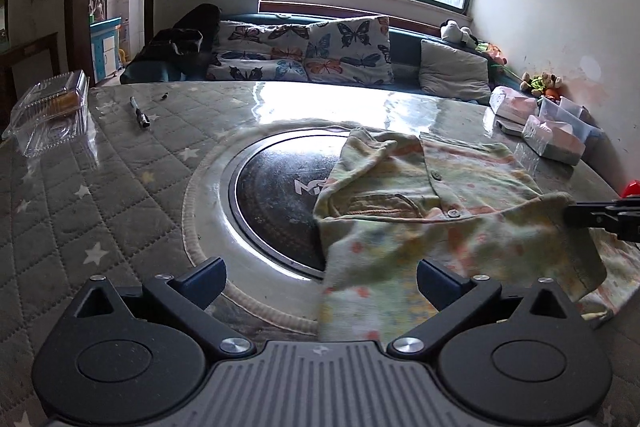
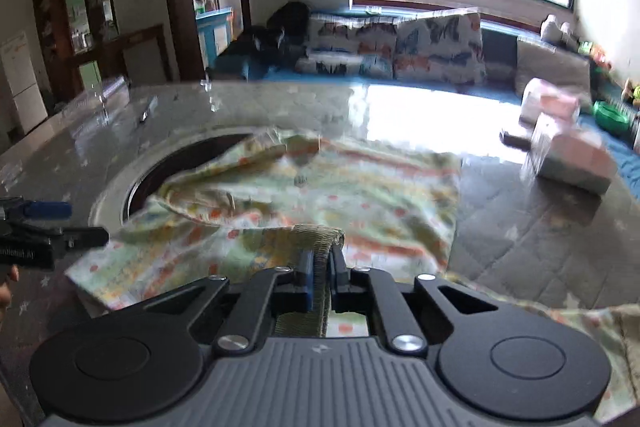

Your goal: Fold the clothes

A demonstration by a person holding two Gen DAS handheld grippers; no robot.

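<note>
The right gripper (image 2: 320, 267) pinches the floral shirt (image 1: 432, 195) hem, the left gripper (image 1: 320, 279) wide open and empty; lay the fold flat.

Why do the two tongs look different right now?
The left tongs are wide open and hold nothing, while the right tongs are squeezed shut on the flowery shirt's ribbed edge. The left tongs hover by the shirt's near left part; the right tongs lift its right side off the table. Both have black arms, blue pads and reach over the same shirt.
</note>
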